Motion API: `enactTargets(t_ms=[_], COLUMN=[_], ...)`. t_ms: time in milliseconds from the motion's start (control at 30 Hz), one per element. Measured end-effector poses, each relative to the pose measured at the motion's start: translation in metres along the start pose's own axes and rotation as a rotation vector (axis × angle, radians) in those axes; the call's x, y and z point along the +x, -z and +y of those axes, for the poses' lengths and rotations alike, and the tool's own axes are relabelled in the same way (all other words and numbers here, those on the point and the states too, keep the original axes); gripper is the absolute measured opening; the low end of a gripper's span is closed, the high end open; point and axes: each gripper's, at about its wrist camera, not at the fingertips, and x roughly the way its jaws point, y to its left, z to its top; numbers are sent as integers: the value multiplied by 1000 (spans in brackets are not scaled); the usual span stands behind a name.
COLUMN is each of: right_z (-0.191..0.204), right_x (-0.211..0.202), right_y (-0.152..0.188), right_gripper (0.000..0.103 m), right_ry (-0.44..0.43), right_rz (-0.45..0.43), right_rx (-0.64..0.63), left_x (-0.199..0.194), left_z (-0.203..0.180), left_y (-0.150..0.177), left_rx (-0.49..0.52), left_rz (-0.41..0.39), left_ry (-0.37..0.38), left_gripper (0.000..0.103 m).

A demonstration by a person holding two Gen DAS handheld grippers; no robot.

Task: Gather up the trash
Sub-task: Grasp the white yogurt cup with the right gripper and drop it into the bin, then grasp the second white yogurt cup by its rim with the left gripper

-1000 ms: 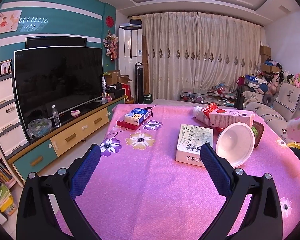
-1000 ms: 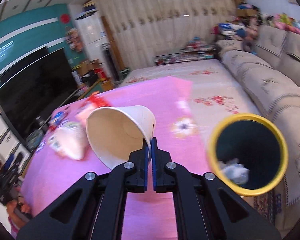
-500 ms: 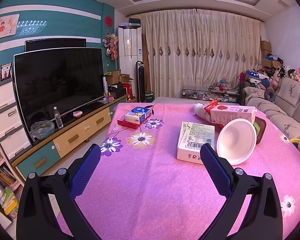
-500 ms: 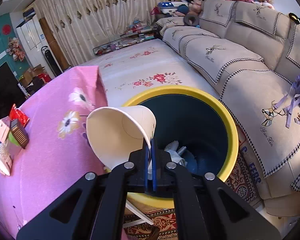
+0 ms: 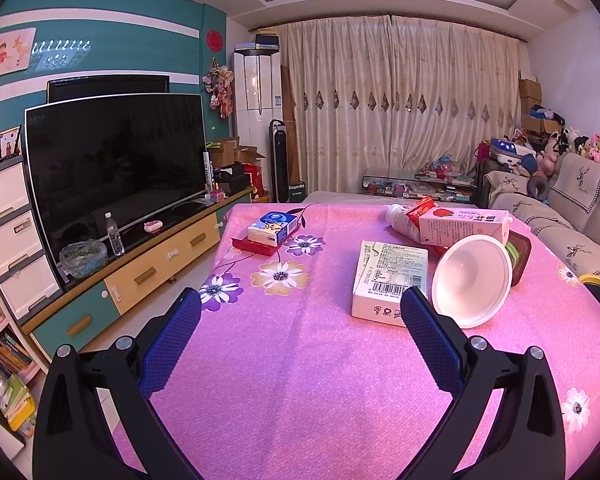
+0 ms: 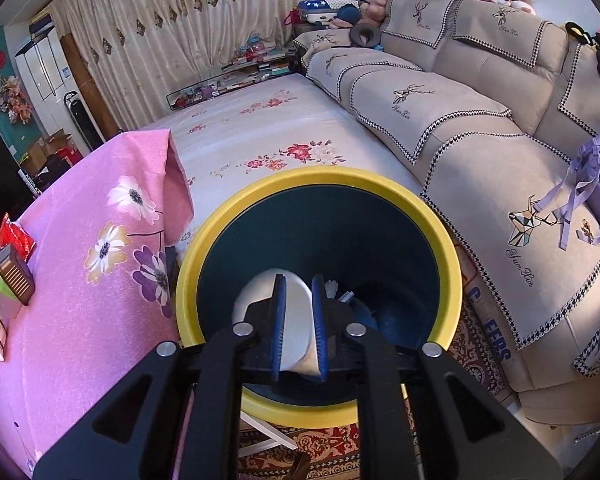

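Note:
In the right wrist view my right gripper hangs over the dark bin with the yellow rim, its jaws slightly apart. The white paper cup lies inside the bin below the jaws, free of them. In the left wrist view my left gripper is wide open and empty above the pink flowered tablecloth. Ahead of it lie a white box, a white plastic cup on its side, a milk carton and a tissue pack.
The bin's rim also shows at the right edge of the left wrist view. A beige sofa stands right of the bin. A TV on a low cabinet stands left of the table. A patterned rug lies under the bin.
My right gripper moved over the bin, opened a little and let go of the paper cup, which dropped into the bin. The left gripper stayed open and nearly still.

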Motion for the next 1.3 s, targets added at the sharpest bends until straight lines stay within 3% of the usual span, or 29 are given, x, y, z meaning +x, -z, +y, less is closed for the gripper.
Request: enactTargets(t_ms=[167, 433, 667, 800, 967, 1167, 1300], right_z=[16, 93, 134, 134, 137, 138, 137], right_x=[-22, -54, -50, -47, -42, -36, -31], right_y=[2, 26, 47, 48, 49, 49, 48], right_gripper=[13, 18, 18, 18, 18, 18, 18], right_ry=[-67, -236, -259, -277, -275, -278, -281], right_rz=[-50, -128, -122, -104, -79, -50, -29], right_rx=[-12, -168, -269, -260, -252, -245, -236], left_x=[4, 9, 30, 51, 88, 122, 133], left_z=[-3, -27, -74, -96, -114, -127, -134], left_y=[0, -2, -25, -37, -47, -46, -44], left_rx=[19, 113, 185, 237, 263, 265, 278], left_rz=[15, 28, 84, 94, 164, 236, 247], left_ry=[16, 101, 269, 291, 327, 362, 388], left_gripper=[98, 98, 98, 98, 86, 65, 42])
